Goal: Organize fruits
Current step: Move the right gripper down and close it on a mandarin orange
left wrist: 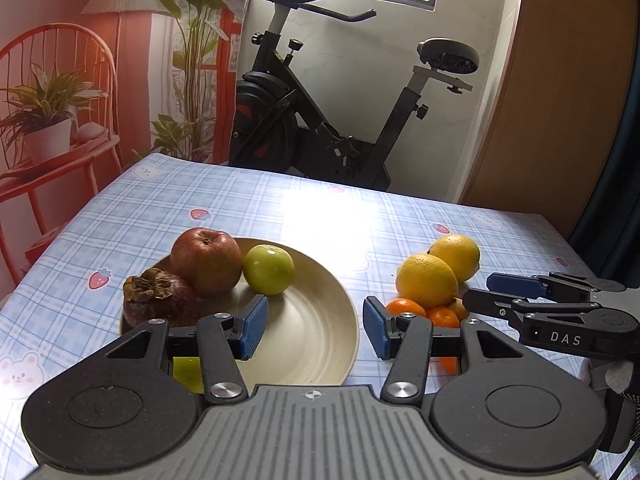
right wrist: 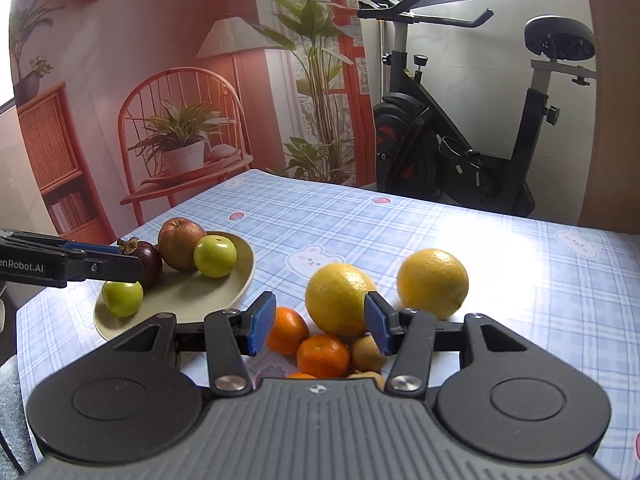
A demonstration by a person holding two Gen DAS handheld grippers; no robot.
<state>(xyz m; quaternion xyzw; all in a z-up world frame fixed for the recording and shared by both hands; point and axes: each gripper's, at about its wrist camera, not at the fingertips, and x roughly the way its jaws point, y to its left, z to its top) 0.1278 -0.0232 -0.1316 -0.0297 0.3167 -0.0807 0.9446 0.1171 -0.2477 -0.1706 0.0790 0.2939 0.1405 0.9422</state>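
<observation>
**Both grippers open over a half-sorted fruit table**

We take the round beige plate as our landmark. Its surface is smooth and matte, with faint concentric rings and a shallow raised rim, and it sits on a glossy blue plaid tablecloth printed with strawberries and bears.

On the plate's far side a dull red apple touches a shiny green apple. At the plate's left edge lies a dark purple mangosteen with a dry, leathery brown calyx. A second green fruit rests on the plate's near edge.

To the right of the plate, off its rim, two pebbly-skinned yellow lemons sit close together. Nearer than the lemons, small glossy tangerines cluster together, with a fuzzy brown fruit, possibly a kiwi, pressed against them; we see too little of it to be sure.

Our left gripper hovers over the plate's near half, its ribbed blue pads spread wide with nothing between them. Our right gripper hangs over the tangerine cluster to the plate's right, its blue pads likewise parted and holding nothing.

Beyond the table stands a black exercise bike.
</observation>
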